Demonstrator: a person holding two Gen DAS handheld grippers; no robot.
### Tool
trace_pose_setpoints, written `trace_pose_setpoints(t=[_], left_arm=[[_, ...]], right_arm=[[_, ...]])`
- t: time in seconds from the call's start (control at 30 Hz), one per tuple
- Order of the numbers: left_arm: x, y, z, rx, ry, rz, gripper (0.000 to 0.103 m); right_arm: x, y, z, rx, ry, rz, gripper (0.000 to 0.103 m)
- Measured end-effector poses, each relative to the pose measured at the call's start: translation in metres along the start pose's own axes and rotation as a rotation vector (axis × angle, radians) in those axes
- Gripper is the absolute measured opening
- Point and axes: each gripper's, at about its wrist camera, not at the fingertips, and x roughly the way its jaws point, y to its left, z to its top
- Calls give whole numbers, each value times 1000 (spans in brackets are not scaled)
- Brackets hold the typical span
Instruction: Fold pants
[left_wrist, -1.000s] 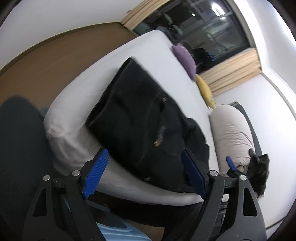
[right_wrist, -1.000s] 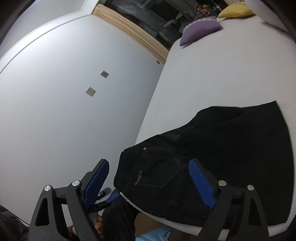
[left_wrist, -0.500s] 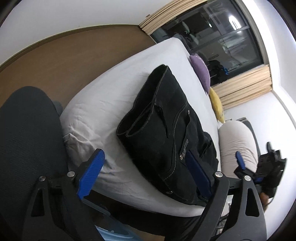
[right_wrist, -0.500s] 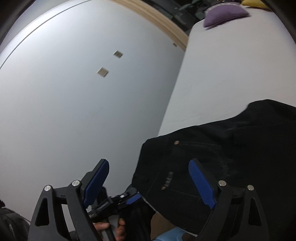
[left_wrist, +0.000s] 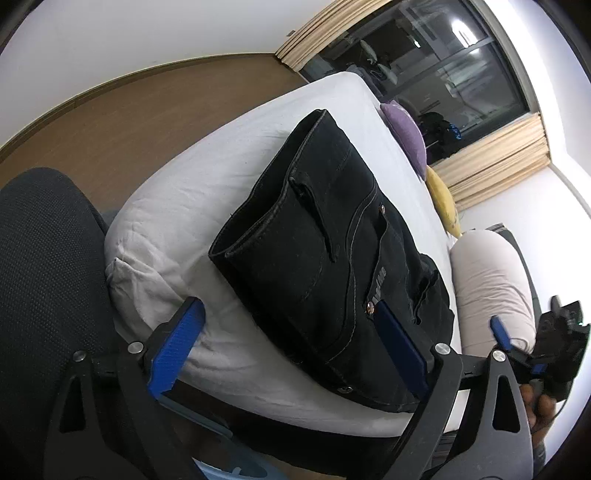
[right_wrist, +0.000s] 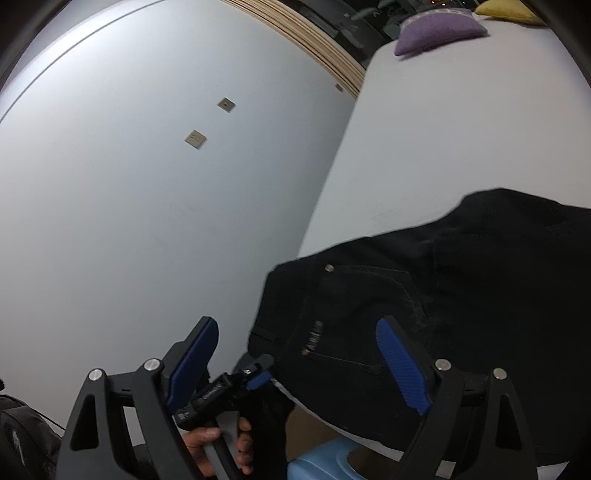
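Black pants (left_wrist: 332, 251) lie folded into a thick rectangle on the near corner of a white bed (left_wrist: 229, 173), hems to the left and pockets on top. My left gripper (left_wrist: 287, 306) hovers just in front of the bed's edge. Its jaws are opening, and nothing is pressed between the blue pads. In the right wrist view the pants (right_wrist: 461, 288) fill the lower right, and my right gripper (right_wrist: 295, 325) stands open before their waist end, gripping nothing. Each gripper shows in the other's view: the right gripper (left_wrist: 521, 347) at the far right and the left gripper (right_wrist: 260, 369) low down, each with a hand on its handle.
A purple cushion (left_wrist: 406, 136), a yellow cushion (left_wrist: 443, 203) and a beige bolster (left_wrist: 491, 280) lie along the bed's far side. A black mesh chair (left_wrist: 48, 266) stands at the left over a wooden floor (left_wrist: 129, 122). A white wall (right_wrist: 147, 203) borders the bed, and a light-blue container (right_wrist: 317, 465) sits below.
The pants have gone from a blurred, spread heap to a settled folded stack. My left gripper has sunk and its jaws have widened. The right wrist view has swung towards the wall.
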Motion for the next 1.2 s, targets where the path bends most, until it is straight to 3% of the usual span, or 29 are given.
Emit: trace_pose_setpoints(t=[0.33, 0.57, 0.77, 0.9, 0.93, 1.0, 1.07, 1.13, 1.2], left_arm=[[7, 17, 13, -151, -28, -74, 102], [7, 21, 21, -209, -29, -106, 101], [7, 24, 27, -237, -21, -91, 82], [8, 18, 36, -237, 11, -65, 51], [10, 15, 37, -227, 18, -54, 50], [17, 13, 38, -213, 41, -46, 50], [24, 19, 37, -273, 54, -56, 51], [24, 24, 38, -343, 40, -101, 65], [27, 16, 44, -308, 45, -88, 66]], right_arm=[[35, 0, 1, -5, 82, -5, 81], [41, 2, 4, -15, 103, -21, 79], [42, 4, 11, -51, 129, -38, 76], [44, 4, 19, -73, 131, -49, 76], [45, 3, 20, -75, 132, -51, 76], [48, 1, 23, -78, 136, -49, 76], [51, -2, 24, -80, 142, -44, 76], [54, -5, 24, -79, 152, -40, 76], [57, -11, 22, -76, 165, -40, 76]])
